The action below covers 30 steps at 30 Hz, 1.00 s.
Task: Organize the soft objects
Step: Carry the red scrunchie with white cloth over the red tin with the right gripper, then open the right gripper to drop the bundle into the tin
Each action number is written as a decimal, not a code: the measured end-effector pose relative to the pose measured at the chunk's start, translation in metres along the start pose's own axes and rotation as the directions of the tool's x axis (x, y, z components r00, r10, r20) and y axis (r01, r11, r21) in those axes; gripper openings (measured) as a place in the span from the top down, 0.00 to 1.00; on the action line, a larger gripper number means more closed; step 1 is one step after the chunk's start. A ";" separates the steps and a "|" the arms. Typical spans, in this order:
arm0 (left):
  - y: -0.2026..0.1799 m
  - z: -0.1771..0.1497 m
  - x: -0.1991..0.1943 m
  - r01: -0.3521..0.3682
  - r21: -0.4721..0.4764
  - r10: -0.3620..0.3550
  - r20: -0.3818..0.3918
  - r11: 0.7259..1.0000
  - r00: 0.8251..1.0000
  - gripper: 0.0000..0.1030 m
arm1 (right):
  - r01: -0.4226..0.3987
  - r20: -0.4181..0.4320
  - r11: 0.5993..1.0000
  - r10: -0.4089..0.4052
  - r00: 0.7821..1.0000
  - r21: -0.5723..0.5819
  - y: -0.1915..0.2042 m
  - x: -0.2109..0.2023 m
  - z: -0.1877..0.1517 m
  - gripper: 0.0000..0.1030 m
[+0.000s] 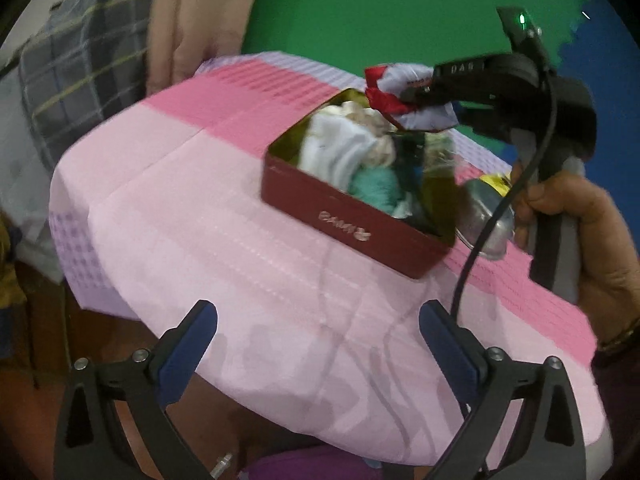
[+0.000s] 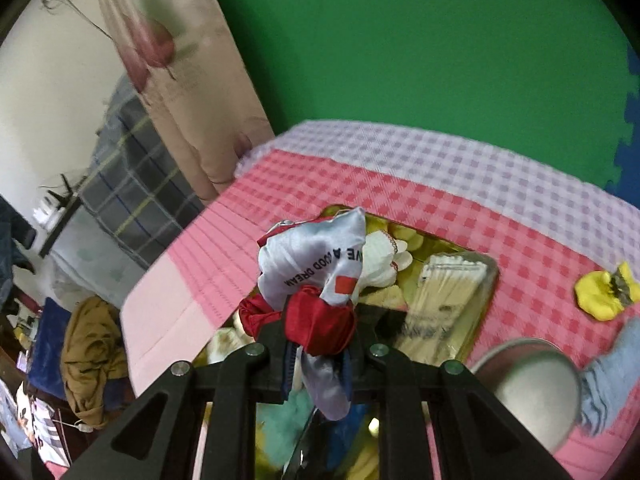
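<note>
A dark red tin point(image 1: 348, 220) with a gold inside stands on the pink checked tablecloth point(image 1: 224, 216). It holds several soft pieces, among them a white sock point(image 1: 340, 152) and a teal fluffy piece point(image 1: 374, 186). My right gripper point(image 1: 416, 98) hovers over the tin's far side, shut on a crumpled red and white satin cloth point(image 2: 320, 272) printed with words. In the right wrist view the right gripper point(image 2: 320, 328) pinches the cloth's red part above the tin point(image 2: 486, 280). My left gripper point(image 1: 316, 344) stands wide open near the table's front edge, with nothing between its fingers.
A silver metal bowl point(image 1: 486, 216) point(image 2: 532, 392) sits right of the tin. A yellow soft item point(image 2: 604, 292) and a pale blue cloth point(image 2: 612, 384) lie beyond it. A person's hand point(image 1: 580, 232) grips the right handle. Curtain point(image 2: 180, 92) and green wall point(image 2: 400, 40) stand behind.
</note>
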<state>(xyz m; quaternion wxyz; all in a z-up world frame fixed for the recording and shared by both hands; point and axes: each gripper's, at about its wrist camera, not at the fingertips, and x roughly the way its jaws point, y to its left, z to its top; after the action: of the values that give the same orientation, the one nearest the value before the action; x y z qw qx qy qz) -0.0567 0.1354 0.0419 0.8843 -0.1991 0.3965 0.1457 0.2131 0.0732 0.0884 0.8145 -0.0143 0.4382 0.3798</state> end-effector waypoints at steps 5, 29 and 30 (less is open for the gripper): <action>0.021 0.006 0.004 -0.029 -0.081 0.028 -0.015 0.996 1.000 0.03 | 0.031 -0.052 0.999 -0.032 0.998 -0.014 0.004 0.037 0.002 0.82; 0.011 0.004 0.003 -0.039 -0.021 0.039 -0.006 0.999 0.999 0.03 | 0.068 0.135 0.998 -0.066 0.989 -0.010 -0.026 -0.057 -0.039 0.47; 0.009 0.004 0.002 -0.038 -0.009 0.038 -0.003 0.999 0.999 0.03 | 0.107 0.159 0.994 -0.102 0.982 -0.021 -0.031 -0.067 -0.053 0.47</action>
<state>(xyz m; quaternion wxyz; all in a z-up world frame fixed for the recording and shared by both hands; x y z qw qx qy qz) -0.0565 0.1450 0.0406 0.8799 -0.1957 0.4008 0.1638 0.1731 -0.0084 0.0951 0.8652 -0.0190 0.3655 0.3428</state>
